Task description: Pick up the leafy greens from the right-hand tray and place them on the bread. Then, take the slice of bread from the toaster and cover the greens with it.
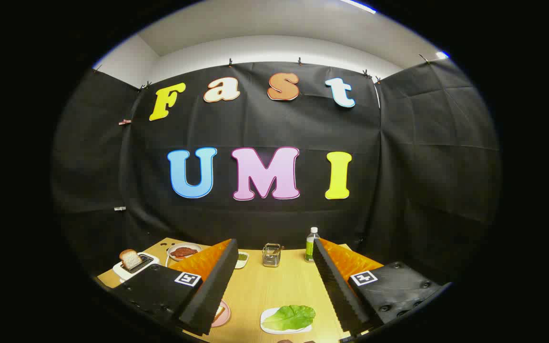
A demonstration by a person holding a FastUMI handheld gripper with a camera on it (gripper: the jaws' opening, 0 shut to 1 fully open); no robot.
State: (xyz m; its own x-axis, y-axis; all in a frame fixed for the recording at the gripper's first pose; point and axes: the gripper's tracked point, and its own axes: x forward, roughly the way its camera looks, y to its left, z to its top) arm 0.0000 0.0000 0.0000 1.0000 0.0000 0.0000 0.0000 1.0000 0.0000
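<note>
A green lettuce leaf point(289, 317) lies on a small white tray point(269, 327) on the wooden table, between my two fingers and low down near them. To its left a pink plate point(223, 314) with bread on it peeks out from behind my left finger point(212, 290). Far to the left stands a white toaster point(137, 266) with a slice of bread point(130, 258) sticking up out of it. My gripper point(272, 267) is open wide above the table, holding nothing.
At the back of the table stand a plate with red meat point(184, 251), a small dish of something green point(241, 258), a wire holder point(271, 255) and a bottle of green liquid point(311, 244). Black cloth walls close off the booth behind and on both sides.
</note>
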